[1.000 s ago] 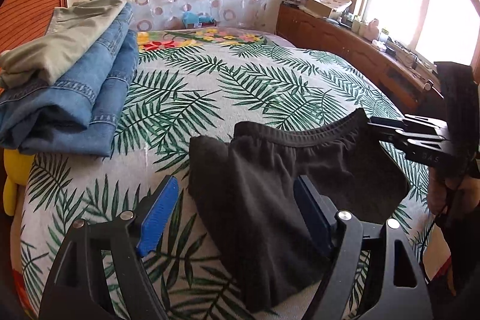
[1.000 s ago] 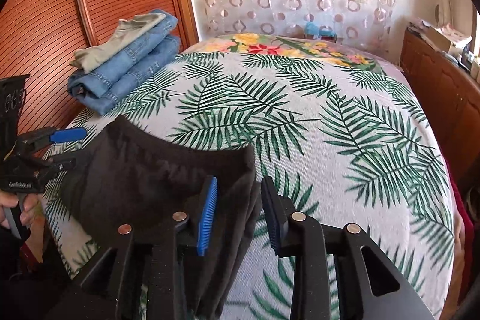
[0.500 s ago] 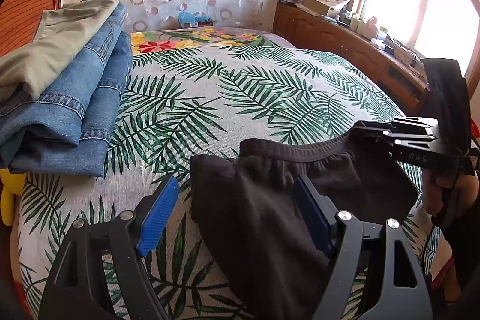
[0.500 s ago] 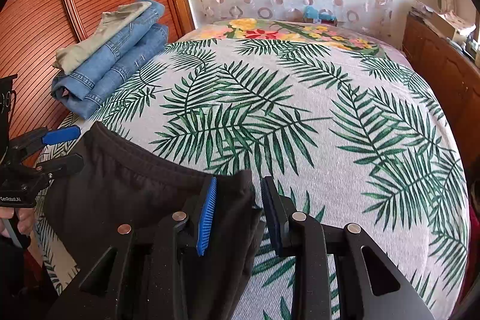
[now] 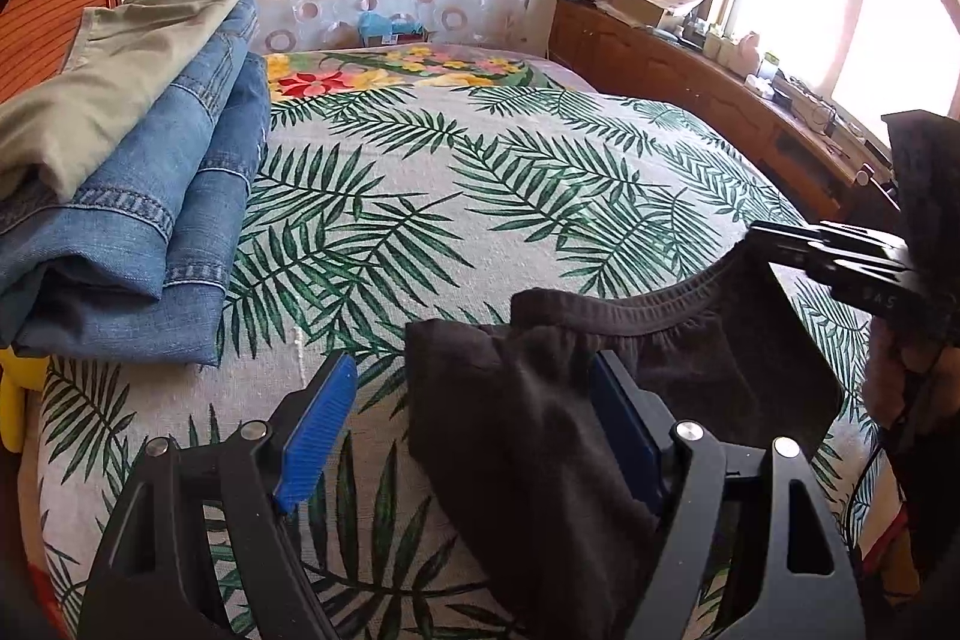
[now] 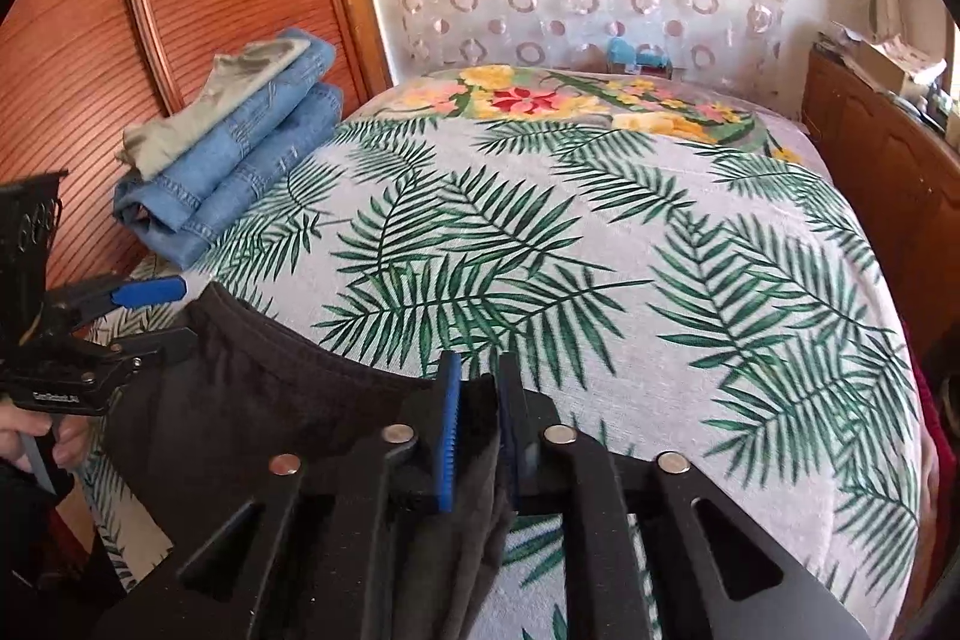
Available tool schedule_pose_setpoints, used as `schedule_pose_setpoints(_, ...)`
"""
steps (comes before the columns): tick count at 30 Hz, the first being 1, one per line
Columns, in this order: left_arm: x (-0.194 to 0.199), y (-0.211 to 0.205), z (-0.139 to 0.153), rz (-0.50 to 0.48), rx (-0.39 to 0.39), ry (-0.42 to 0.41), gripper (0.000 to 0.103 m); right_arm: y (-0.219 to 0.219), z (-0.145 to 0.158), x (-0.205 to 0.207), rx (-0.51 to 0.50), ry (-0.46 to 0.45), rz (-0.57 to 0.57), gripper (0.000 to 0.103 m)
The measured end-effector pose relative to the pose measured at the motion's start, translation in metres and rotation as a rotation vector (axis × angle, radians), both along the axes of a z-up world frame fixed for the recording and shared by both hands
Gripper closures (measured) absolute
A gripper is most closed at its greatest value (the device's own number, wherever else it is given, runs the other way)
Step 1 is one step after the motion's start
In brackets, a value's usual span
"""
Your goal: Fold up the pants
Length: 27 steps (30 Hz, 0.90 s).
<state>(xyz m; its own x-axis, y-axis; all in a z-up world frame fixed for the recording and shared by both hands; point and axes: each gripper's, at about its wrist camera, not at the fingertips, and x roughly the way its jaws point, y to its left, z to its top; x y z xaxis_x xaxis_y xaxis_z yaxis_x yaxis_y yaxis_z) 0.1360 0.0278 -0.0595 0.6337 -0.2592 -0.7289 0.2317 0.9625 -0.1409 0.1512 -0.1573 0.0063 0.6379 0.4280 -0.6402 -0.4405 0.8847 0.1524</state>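
Right claw (image 6: 480, 430) closing on the waistband corner of the black pants (image 6: 252, 400); fabric between its pads. Left claw (image 5: 474, 436) spread wide, the other corner loose between its fingers, ungripped. Pants sag between claws at the bed (image 6: 600, 250) edge. Risk: lifting now swings that side down; thin bite may slip.

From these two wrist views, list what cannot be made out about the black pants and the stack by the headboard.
- Black elastic-waist pants: legs run off the bottom edge in both views, behind the gripper bodies.
- Closing right gripper: cloth sits between its pads, layer count hidden in the fold.
- Open left gripper: its right pad is partly covered by cloth.
- Folded blue denim jeans: garment count unclear under the khaki cloth.
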Motion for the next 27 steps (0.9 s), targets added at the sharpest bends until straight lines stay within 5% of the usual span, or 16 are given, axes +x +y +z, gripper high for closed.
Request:
schedule_pose_setpoints(17,-0.016,0.004,0.002,-0.010,0.013,0.011,0.023,-0.022,0.007,-0.052,-0.026,0.040,-0.012,0.045)
schedule_pose_setpoints(27,-0.005,-0.002,-0.009,-0.036,0.007,0.040,0.028,-0.013,-0.015,-0.030,-0.013,0.124,-0.039,0.044)
